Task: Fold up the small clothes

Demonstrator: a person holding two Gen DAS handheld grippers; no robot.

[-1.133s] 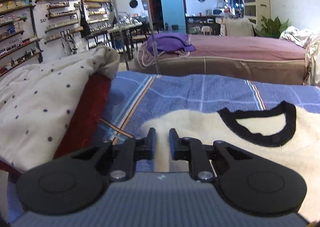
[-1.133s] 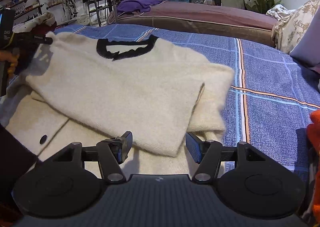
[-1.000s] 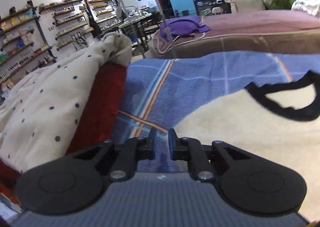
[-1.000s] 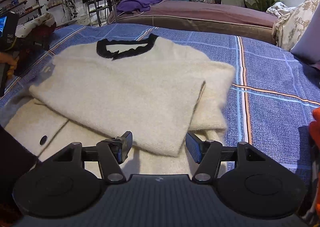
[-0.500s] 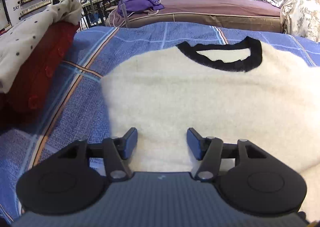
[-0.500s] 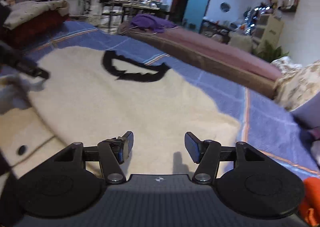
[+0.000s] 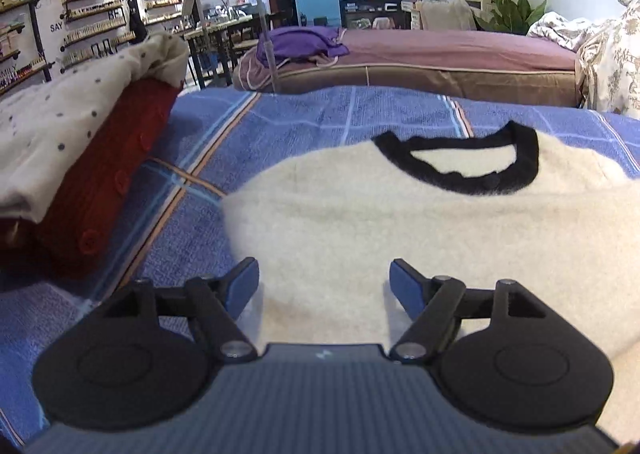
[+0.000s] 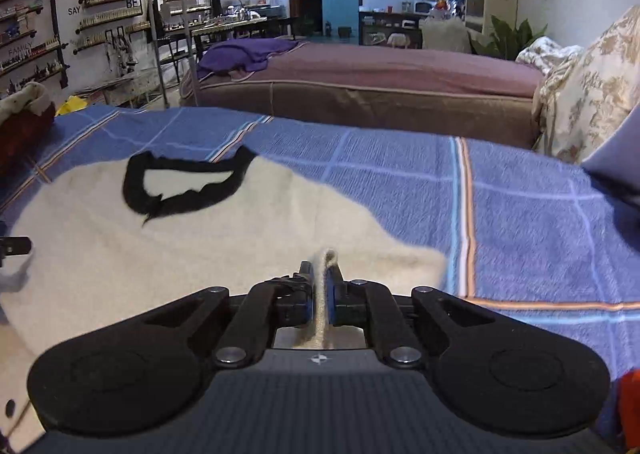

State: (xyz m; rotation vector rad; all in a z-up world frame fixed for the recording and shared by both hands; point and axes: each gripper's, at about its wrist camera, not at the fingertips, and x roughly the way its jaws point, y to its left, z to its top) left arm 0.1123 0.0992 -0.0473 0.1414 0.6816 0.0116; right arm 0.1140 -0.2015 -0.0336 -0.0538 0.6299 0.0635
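Cream sweater with a black neckband lies spread on the blue plaid bedcover, neckband toward the far side. In the left wrist view the left gripper sits low over the near part of the sweater — fingers wide apart, blue pads either side of the knit, nothing between them. Whether the pads touch the fabric cannot be told.

In the right wrist view the right gripper is closed on a raised fold of the sweater's near edge; a narrow ridge of cream knit stands up between the pads and runs back toward the camera. The sweater's right edge ends just right of that gripper, with bedcover beyond it.

To the left of the sweater, a stack — dotted white garment on top of a red knitted item — rests on the bedcover, apart from the sweater. A second bed with a mauve cover stands at the far side, a purple cloth on its left end
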